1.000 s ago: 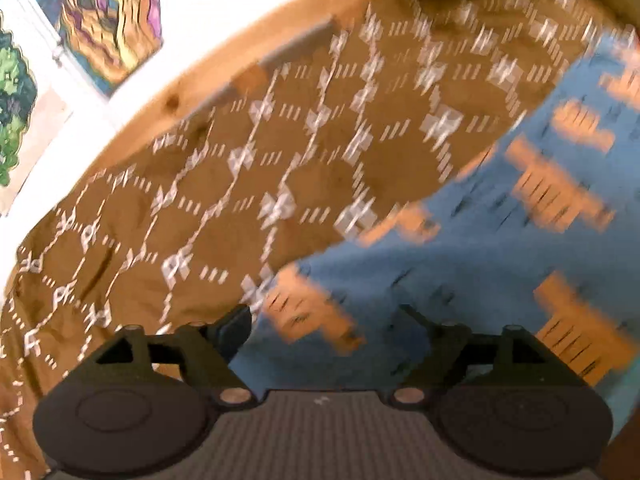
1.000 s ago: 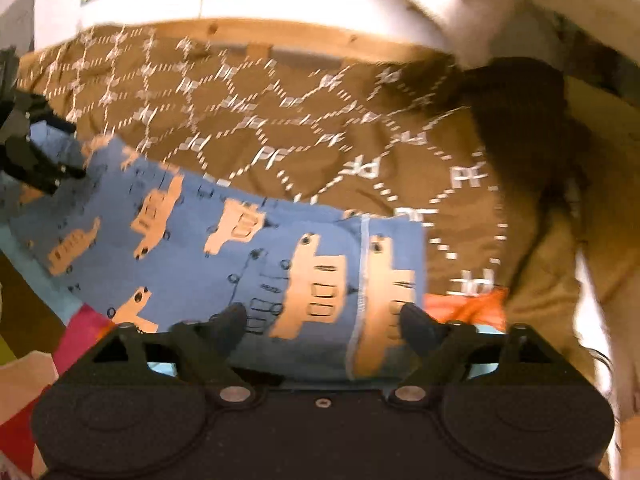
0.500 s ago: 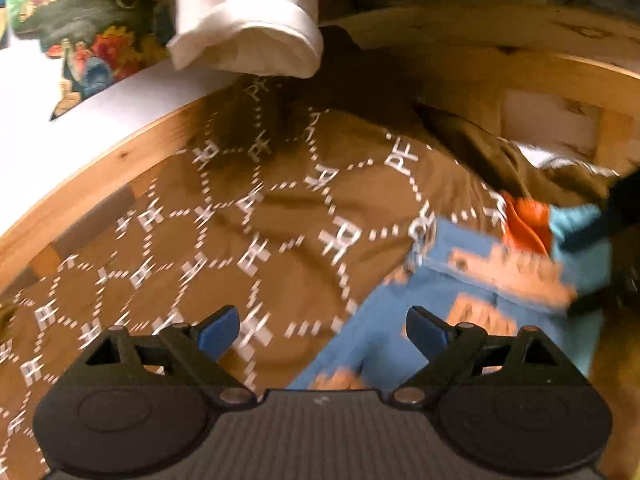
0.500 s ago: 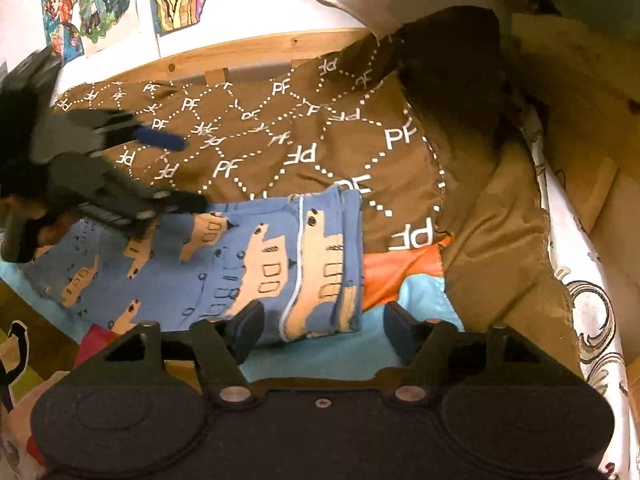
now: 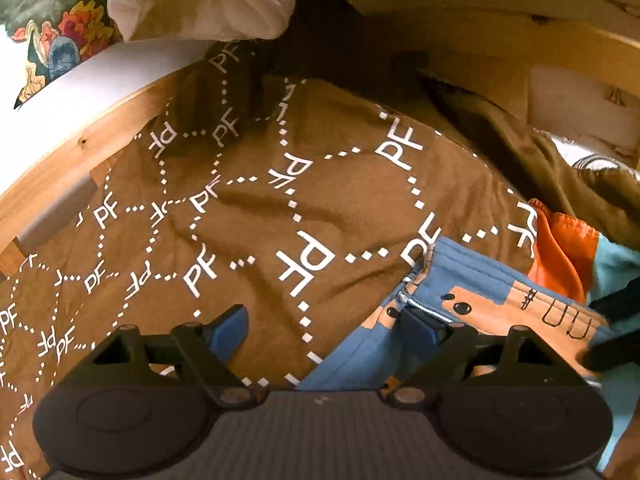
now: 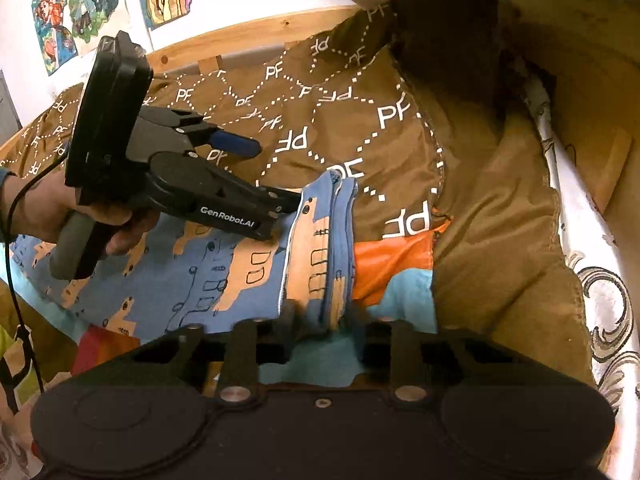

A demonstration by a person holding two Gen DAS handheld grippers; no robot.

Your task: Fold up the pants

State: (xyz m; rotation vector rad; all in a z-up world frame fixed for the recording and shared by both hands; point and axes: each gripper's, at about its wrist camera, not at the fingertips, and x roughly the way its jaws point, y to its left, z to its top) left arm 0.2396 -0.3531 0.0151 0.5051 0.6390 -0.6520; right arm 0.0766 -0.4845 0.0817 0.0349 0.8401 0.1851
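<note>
Pants [image 6: 240,276] lie on the bed. Right gripper [image 6: 320,316] jaws are closing on the waistband edge; left gripper [image 5: 332,324] jaws are wide, closing slightly, empty. Risk: pinching too few layers lets the fold slip apart.

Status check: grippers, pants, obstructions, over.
Left gripper open at blue bus-print pants edge. Right gripper closing around the pants' hem. Nothing in the way.

free: brown blanket [image 5: 320,184] | blocked: wooden frame [image 5: 460,40] behind
</note>
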